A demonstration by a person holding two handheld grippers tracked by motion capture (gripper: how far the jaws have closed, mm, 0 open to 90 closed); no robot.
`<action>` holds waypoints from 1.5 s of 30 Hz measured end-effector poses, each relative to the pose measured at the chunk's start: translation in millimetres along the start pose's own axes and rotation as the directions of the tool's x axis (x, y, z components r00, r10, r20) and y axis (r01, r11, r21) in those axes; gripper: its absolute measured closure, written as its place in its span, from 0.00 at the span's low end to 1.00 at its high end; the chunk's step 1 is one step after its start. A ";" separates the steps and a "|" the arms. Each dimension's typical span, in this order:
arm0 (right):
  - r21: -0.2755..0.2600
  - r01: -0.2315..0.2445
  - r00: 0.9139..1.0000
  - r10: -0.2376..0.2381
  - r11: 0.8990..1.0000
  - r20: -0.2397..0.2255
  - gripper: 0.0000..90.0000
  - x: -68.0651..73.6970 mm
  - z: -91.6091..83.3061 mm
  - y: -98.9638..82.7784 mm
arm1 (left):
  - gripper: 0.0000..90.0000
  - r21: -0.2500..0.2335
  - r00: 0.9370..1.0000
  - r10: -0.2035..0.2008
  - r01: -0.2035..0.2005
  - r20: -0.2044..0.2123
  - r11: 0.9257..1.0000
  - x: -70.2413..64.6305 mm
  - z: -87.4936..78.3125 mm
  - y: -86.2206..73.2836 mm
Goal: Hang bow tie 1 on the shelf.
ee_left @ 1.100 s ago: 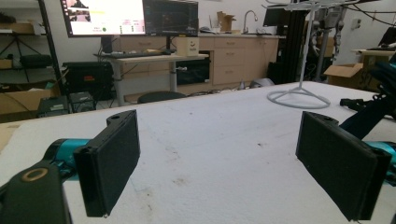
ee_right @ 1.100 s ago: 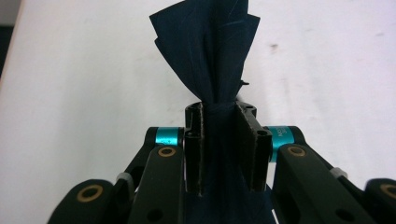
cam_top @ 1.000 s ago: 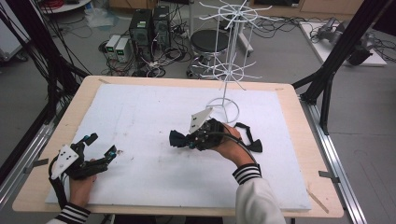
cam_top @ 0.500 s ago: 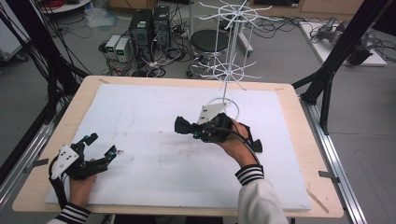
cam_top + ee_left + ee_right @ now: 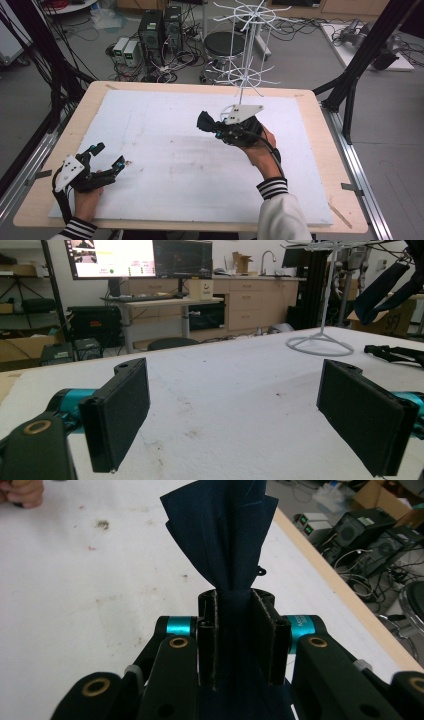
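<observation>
My right gripper (image 5: 216, 128) is shut on a dark navy piece of cloth (image 5: 205, 121), held above the middle of the white board just in front of the wire rack's base. In the right gripper view the cloth (image 5: 225, 535) fans out upward from between the shut jaws of the right gripper (image 5: 243, 630). The left gripper (image 5: 108, 154) rests near the board's front left corner, open with nothing in it. Its two black pads (image 5: 120, 415) stand wide apart over bare board. The navy cloth (image 5: 385, 287) hangs at the upper right of the left gripper view.
A white wire display rack (image 5: 246, 75) stands at the back middle of the white board (image 5: 165, 170), its ring base (image 5: 320, 345) on the surface. A black strap (image 5: 395, 352) lies on the board right of it. Computers and cables sit on the floor beyond the table.
My right gripper has carried the navy cloth to the right and farther back, toward the rack's base. The left gripper has stayed put.
</observation>
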State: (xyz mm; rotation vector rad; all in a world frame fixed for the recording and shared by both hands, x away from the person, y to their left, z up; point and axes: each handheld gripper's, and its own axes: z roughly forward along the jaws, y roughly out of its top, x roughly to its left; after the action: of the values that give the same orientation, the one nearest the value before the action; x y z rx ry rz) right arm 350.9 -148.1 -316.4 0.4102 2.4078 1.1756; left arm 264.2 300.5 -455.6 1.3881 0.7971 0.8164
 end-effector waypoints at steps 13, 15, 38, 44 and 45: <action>-0.069 -0.071 0.992 0.077 0.995 0.095 0.83 -9.8 -21.7 -4.0 | 0.16 0.003 1.000 -0.002 0.002 0.000 1.000 -0.1 0.1 0.0; -0.081 -0.078 0.991 0.087 0.994 0.103 0.83 -11.5 -24.3 -4.6 | 0.16 0.003 1.000 0.001 -0.001 0.001 1.000 0.1 0.1 0.1; -0.156 -0.127 0.964 0.159 0.980 0.215 0.83 -25.1 -41.3 9.8 | 0.16 0.002 1.000 -0.004 0.004 0.000 1.000 0.3 0.0 0.0; -0.161 -0.139 0.955 0.175 0.977 0.238 0.83 -31.4 -43.3 13.7 | 0.16 0.001 1.000 -0.004 0.004 0.001 1.000 0.5 -0.3 0.0; -0.161 -0.144 0.954 0.180 0.976 0.239 0.83 -32.9 -43.8 14.3 | 0.16 0.000 1.000 -0.005 0.005 0.000 1.000 0.5 -0.2 -0.1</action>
State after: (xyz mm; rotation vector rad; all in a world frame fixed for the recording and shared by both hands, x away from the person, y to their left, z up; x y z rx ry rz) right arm 358.7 -183.5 -272.8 0.6799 2.0895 1.2713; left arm 264.2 301.0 -455.6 1.3858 0.8000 0.8122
